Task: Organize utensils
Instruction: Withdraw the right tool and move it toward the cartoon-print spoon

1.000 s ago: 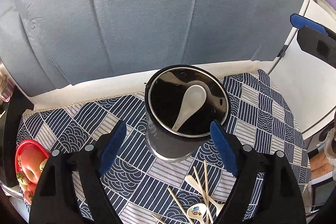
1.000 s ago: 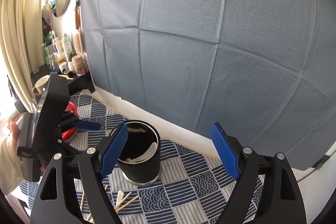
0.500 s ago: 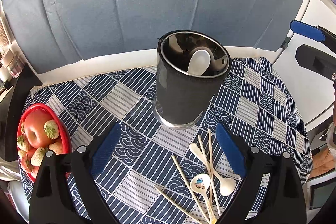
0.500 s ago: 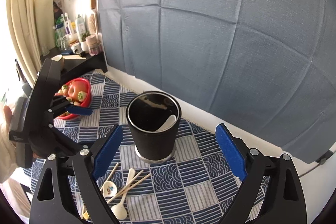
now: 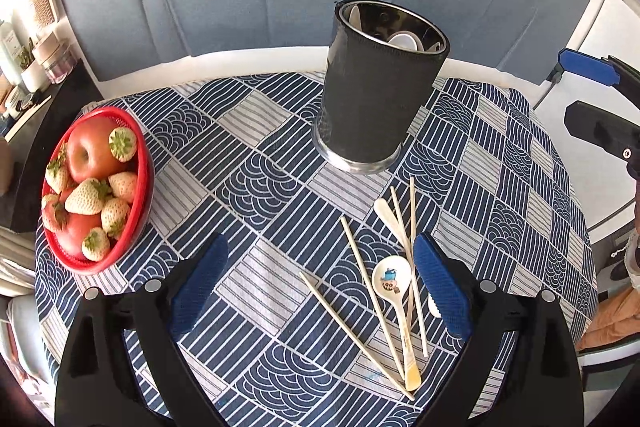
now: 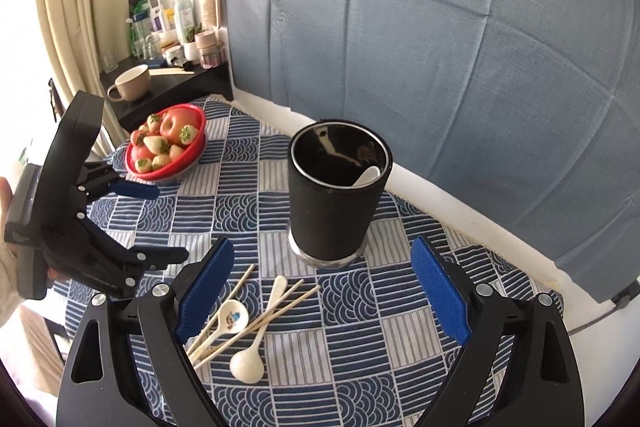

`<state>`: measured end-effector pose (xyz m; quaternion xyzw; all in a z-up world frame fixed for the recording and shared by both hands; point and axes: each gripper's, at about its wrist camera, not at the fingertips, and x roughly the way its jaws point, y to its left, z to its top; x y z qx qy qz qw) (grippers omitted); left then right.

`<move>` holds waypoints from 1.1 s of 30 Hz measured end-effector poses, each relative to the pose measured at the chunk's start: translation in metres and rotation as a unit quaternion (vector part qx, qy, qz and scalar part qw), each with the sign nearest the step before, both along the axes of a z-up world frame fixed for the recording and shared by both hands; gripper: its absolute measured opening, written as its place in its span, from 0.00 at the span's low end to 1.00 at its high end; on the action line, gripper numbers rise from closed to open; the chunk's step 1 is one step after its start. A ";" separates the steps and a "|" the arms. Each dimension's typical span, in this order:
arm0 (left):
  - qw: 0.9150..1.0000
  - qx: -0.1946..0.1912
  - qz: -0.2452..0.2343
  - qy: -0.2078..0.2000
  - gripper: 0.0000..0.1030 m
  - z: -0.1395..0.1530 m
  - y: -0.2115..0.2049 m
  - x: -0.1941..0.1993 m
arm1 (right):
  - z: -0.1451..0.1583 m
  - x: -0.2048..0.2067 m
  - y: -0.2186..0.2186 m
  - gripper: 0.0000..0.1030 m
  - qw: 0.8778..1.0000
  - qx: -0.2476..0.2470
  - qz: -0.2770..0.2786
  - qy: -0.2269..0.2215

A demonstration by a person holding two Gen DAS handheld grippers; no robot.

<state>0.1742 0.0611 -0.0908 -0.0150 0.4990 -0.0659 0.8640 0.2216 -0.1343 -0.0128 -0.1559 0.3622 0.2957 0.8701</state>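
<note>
A black cylindrical holder (image 5: 376, 99) (image 6: 336, 195) stands upright on the patterned tablecloth with a white spoon (image 5: 404, 41) (image 6: 368, 175) inside it. In front of it lie several wooden chopsticks (image 5: 360, 267) (image 6: 272, 315), a printed spoon (image 5: 390, 279) (image 6: 232, 319) and a plain white spoon (image 5: 386, 211) (image 6: 250, 359). My left gripper (image 5: 320, 247) (image 6: 156, 223) hangs open over the cloth just left of this pile. My right gripper (image 6: 322, 247) is open too, above the cloth near the holder's base, holding nothing. One of its blue fingers (image 5: 588, 67) shows at the right edge of the left wrist view.
A red bowl (image 5: 140, 163) (image 6: 200, 131) of apples and strawberries sits on the table's left side. Behind it a dark shelf (image 6: 180, 83) carries a mug and bottles. A blue cloth backdrop (image 6: 440, 47) hangs behind the table. The tablecloth ends at the white rim (image 5: 260, 55).
Both grippers drew back from the holder and sank, and their jaws widened a little. The loose chopsticks and spoons and the red bowl came fully into view.
</note>
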 end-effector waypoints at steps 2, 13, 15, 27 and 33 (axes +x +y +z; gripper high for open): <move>1.000 0.001 0.004 0.005 0.89 -0.004 -0.001 -0.010 | -0.005 -0.005 -0.001 0.83 1.000 -0.003 0.002 0.006; 1.000 0.013 -0.003 0.025 0.89 -0.027 -0.030 -0.051 | -0.037 -0.032 -0.012 0.83 0.999 -0.026 0.018 0.029; 0.999 0.014 -0.009 0.030 0.89 -0.031 -0.035 -0.054 | -0.042 -0.033 -0.013 0.83 0.999 -0.029 0.020 0.032; 0.997 0.007 0.007 0.071 0.89 -0.072 -0.051 -0.062 | -0.073 -0.025 -0.013 0.83 0.994 -0.053 0.058 0.071; 0.996 0.006 0.023 0.086 0.89 -0.084 -0.053 -0.065 | -0.085 -0.014 -0.004 0.83 0.990 -0.060 0.092 0.092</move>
